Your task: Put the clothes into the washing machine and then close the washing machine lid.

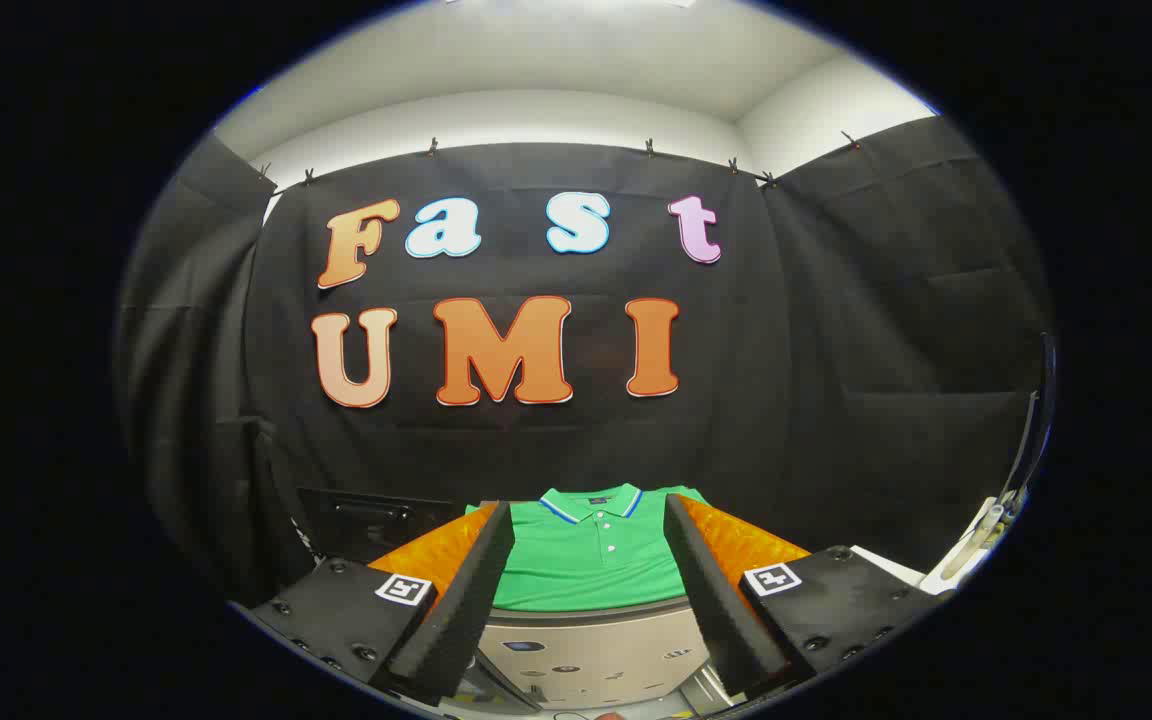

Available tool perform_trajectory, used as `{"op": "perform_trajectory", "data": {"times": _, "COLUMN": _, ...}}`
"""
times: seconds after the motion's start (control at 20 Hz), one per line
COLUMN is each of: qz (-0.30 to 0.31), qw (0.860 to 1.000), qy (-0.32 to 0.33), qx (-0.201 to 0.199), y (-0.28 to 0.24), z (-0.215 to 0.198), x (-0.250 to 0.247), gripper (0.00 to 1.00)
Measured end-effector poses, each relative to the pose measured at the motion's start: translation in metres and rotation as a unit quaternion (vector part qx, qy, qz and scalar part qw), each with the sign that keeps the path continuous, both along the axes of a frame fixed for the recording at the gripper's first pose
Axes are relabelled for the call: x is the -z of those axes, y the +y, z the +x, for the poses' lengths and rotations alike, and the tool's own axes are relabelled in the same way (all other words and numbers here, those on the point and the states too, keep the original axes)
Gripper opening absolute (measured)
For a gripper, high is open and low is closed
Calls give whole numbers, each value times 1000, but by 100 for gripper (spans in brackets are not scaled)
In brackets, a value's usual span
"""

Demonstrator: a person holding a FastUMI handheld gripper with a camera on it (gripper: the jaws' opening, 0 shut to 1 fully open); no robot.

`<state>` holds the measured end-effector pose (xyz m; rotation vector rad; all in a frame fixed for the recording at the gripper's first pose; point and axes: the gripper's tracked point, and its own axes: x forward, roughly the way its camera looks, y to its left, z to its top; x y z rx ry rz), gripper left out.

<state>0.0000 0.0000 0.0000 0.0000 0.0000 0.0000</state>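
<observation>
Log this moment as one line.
gripper: open, empty | green polo shirt: flat on washing machine, beyond fingers | stage: approach, not grasped

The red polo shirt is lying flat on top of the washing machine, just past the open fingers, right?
Not quite: the shirt is green, not red. In the gripper view the green polo shirt lies flat on top of the washing machine, just beyond the open fingers of the hand-held gripper.
</observation>
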Motion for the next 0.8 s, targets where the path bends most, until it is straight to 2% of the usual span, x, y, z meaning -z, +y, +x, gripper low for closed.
{"op": "perform_trajectory", "data": {"times": 0.8, "qz": -28, "qw": 1000, "qy": -2, "qx": -11, "y": 7, "z": 11, "x": -5, "gripper": 97}}
